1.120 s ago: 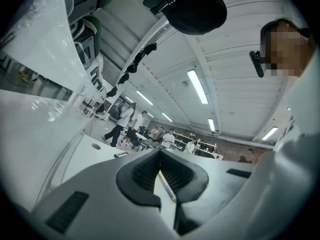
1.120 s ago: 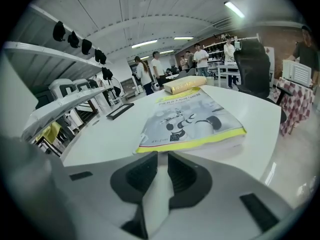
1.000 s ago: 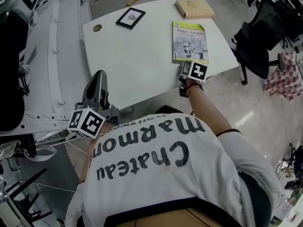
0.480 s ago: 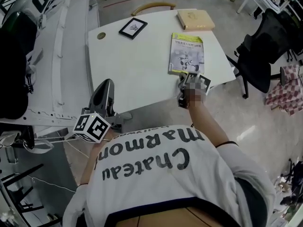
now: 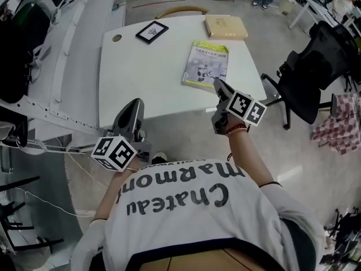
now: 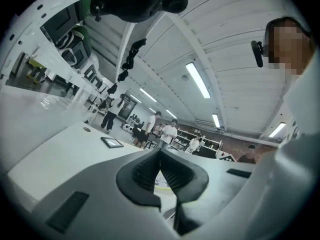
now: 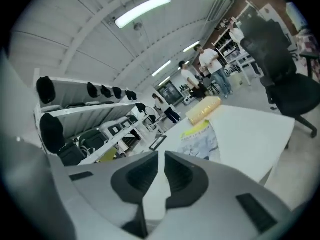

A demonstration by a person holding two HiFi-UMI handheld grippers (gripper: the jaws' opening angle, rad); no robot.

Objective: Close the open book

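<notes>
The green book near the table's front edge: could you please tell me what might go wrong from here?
1. The green book lies closed near the table's front edge; a nudge could slide it off.
2. The right gripper, jaws nearly together and empty, hangs close to its near corner and might catch the cover and flip it open.

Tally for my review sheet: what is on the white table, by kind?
Books: 2 (green-covered book, tan book)
Black-framed panel: 1
Round cap at the table's corner: 1
Total: 4
</notes>
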